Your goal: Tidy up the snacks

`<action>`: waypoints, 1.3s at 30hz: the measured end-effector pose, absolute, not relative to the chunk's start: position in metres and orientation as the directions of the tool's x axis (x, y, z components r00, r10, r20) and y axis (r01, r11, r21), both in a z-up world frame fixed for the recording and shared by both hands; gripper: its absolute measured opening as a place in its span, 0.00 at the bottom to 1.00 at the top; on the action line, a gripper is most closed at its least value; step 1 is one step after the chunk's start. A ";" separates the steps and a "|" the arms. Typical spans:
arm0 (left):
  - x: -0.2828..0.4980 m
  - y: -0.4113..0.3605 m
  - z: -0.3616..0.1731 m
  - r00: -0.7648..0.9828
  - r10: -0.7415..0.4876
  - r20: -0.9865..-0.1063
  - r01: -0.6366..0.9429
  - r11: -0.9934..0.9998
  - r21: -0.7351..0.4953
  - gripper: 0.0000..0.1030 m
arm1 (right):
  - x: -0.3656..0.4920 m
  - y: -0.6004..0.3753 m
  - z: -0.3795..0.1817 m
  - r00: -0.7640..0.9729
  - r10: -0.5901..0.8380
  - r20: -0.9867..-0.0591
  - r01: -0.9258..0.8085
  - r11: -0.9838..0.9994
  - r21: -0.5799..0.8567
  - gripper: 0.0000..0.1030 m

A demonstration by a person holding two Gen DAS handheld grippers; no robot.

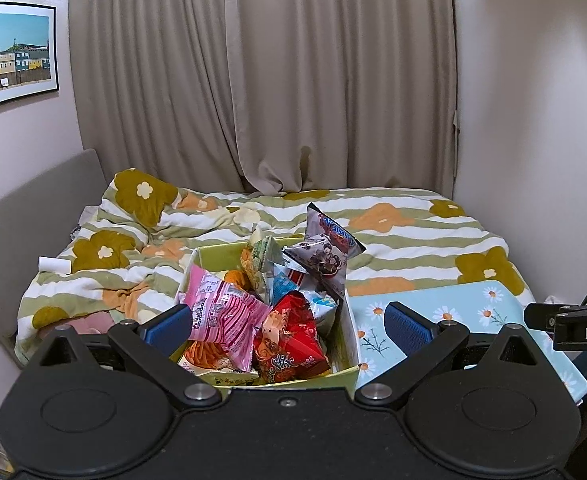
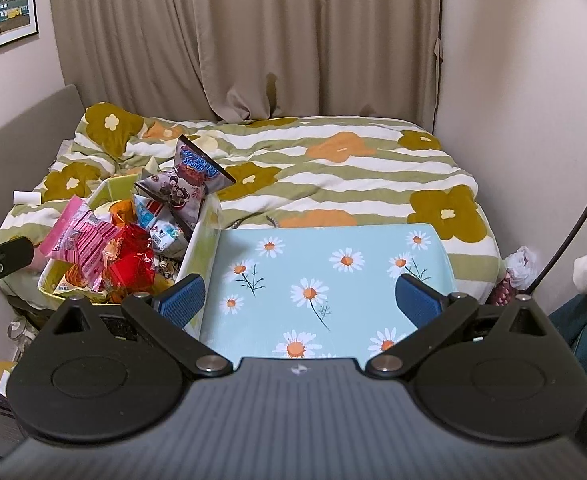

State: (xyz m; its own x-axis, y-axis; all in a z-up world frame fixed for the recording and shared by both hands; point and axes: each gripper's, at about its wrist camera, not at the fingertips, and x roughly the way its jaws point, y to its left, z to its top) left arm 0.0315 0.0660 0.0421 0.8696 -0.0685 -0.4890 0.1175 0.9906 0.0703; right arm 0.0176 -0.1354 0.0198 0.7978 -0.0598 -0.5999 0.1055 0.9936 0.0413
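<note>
A green and white cardboard box stands on the bed, full of snack packets. A pink packet and a red packet lie at the near side. A grey cartoon packet sticks up at the far side. My left gripper is open and empty, its blue pads on either side of the box's near end. My right gripper is open and empty above a blue daisy-print board to the right of the box.
A green, white and orange flowered duvet covers the bed. Beige curtains hang behind it and a wall closes the right side. A white roll lies at the bed's left edge. The right gripper's body shows in the left wrist view.
</note>
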 end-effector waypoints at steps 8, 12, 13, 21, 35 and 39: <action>0.031 0.067 0.040 0.866 -0.065 -0.496 0.114 0.991 0.070 1.00 | 0.018 -0.135 0.018 0.795 -0.062 -0.603 0.111 0.993 0.043 1.00; 0.030 0.066 0.039 0.865 -0.067 -0.498 0.117 0.991 0.069 1.00 | 0.019 -0.135 0.018 0.793 -0.065 -0.605 0.114 0.993 0.043 1.00; 0.030 0.066 0.039 0.865 -0.067 -0.498 0.118 0.991 0.070 1.00 | 0.019 -0.135 0.018 0.793 -0.065 -0.606 0.115 0.992 0.044 1.00; 0.030 0.065 0.038 0.864 -0.069 -0.499 0.119 0.991 0.069 1.00 | 0.018 -0.135 0.017 0.792 -0.068 -0.606 0.121 0.992 0.047 1.00; 0.022 0.064 0.041 0.872 -0.074 -0.484 0.114 0.992 0.052 1.00 | 0.016 -0.135 0.017 0.792 -0.070 -0.607 0.126 0.991 0.050 1.00; 0.017 0.064 0.044 0.882 -0.065 -0.467 0.106 0.992 0.062 1.00 | 0.016 -0.136 0.017 0.792 -0.067 -0.606 0.123 0.991 0.051 1.00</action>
